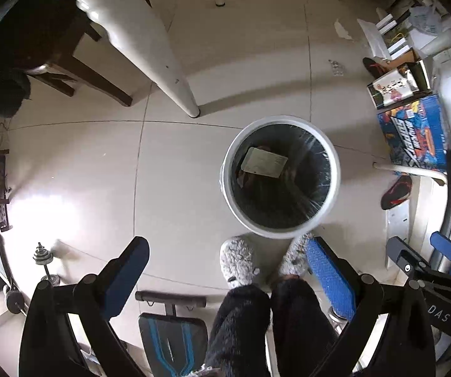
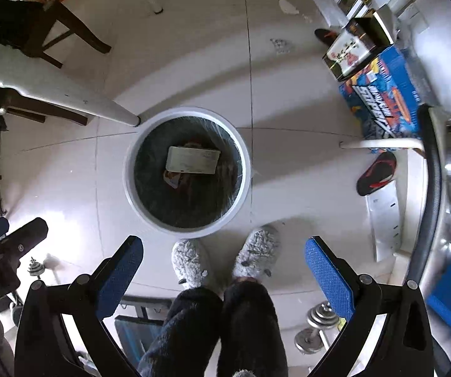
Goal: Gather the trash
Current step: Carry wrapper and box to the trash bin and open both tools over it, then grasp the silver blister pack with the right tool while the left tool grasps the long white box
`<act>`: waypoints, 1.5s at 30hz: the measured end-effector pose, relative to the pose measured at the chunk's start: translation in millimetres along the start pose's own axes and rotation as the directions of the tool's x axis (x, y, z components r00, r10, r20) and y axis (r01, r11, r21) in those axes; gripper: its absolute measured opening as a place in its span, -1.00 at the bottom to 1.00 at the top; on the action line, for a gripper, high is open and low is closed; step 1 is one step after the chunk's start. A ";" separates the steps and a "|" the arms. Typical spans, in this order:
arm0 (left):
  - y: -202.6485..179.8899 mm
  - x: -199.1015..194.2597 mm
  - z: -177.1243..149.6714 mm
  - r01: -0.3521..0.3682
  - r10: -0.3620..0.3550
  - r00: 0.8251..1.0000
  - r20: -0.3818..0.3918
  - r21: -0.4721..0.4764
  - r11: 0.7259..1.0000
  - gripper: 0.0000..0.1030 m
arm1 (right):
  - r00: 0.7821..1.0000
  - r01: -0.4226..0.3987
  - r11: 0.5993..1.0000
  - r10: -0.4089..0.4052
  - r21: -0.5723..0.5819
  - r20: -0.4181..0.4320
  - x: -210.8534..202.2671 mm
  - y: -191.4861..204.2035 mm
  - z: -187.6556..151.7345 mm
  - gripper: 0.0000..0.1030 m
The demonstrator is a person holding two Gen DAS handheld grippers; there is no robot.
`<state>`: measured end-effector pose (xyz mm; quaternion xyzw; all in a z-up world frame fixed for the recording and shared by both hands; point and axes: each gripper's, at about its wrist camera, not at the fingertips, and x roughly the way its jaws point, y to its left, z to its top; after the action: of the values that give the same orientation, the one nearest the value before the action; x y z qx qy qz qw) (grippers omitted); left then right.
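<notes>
A round white trash bin (image 1: 333, 169) (image 2: 246, 169) with a dark liner stands on the tiled floor below both grippers. Inside lies a pale flat box (image 1: 264, 162) (image 2: 193, 160) on top of other dark scraps. My left gripper (image 1: 227, 275) points straight down and stands wide open, nothing between its blue pads. My right gripper (image 2: 223, 271) is likewise wide open and empty, pointing down just this side of the bin. The right gripper also shows at the right edge of the left wrist view, the left gripper at the left edge of the right wrist view.
A person's fuzzy grey slippers (image 1: 239, 262) (image 2: 256, 253) and dark trouser legs stand beside the bin. A white table leg (image 1: 179, 91) (image 2: 121, 114) ends near the bin. Blue and printed boxes (image 1: 414, 128) (image 2: 382, 94), a red-black slipper (image 2: 376, 172), dumbbells (image 2: 316, 323) and a bench (image 1: 172, 339) surround.
</notes>
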<state>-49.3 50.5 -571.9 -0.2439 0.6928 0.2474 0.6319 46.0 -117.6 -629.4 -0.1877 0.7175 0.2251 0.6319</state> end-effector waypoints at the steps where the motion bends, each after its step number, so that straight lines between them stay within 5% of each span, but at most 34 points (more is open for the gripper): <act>1: 0.3 -11.8 -3.4 0.003 -0.003 1.000 0.005 0.003 1.000 0.99 | 1.000 0.002 1.000 -0.002 0.001 0.006 -11.7 -0.3 -2.0 1.00; 19: 0.0 -234.9 -40.4 0.055 -0.062 0.990 0.123 0.055 0.997 0.99 | 0.987 -0.097 0.994 0.090 0.043 0.131 -268.8 9.6 -46.7 1.00; 26: -20.4 -300.6 12.2 0.023 -0.037 0.964 0.265 0.056 0.998 0.99 | 0.967 -0.179 0.971 0.144 0.157 0.211 -335.0 -14.7 -4.5 1.00; 32: -81.6 -320.7 92.1 -0.111 0.049 0.924 0.378 0.144 0.983 1.00 | 0.964 -0.169 0.929 0.087 0.329 0.250 -359.3 -102.5 76.2 1.00; 38: -180.5 -314.8 183.7 -0.334 0.165 0.868 0.468 0.306 0.892 1.00 | 0.979 -0.079 0.862 -0.028 0.502 0.202 -334.4 -220.4 171.1 1.00; 43: -267.6 -299.8 255.3 -0.484 0.210 0.825 0.524 0.466 0.741 1.00 | 0.994 -0.016 0.821 -0.049 0.571 0.099 -285.6 -274.7 237.6 0.99; 45: -293.6 -296.3 275.3 -0.494 0.196 0.830 0.522 0.527 0.691 1.00 | 0.997 0.004 0.824 -0.048 0.567 0.062 -266.7 -280.1 260.0 0.81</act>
<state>374.0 14.5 -308.6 0.1861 0.6129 0.1593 0.7512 449.8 -208.0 -415.1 0.0067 0.7255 0.0005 0.6881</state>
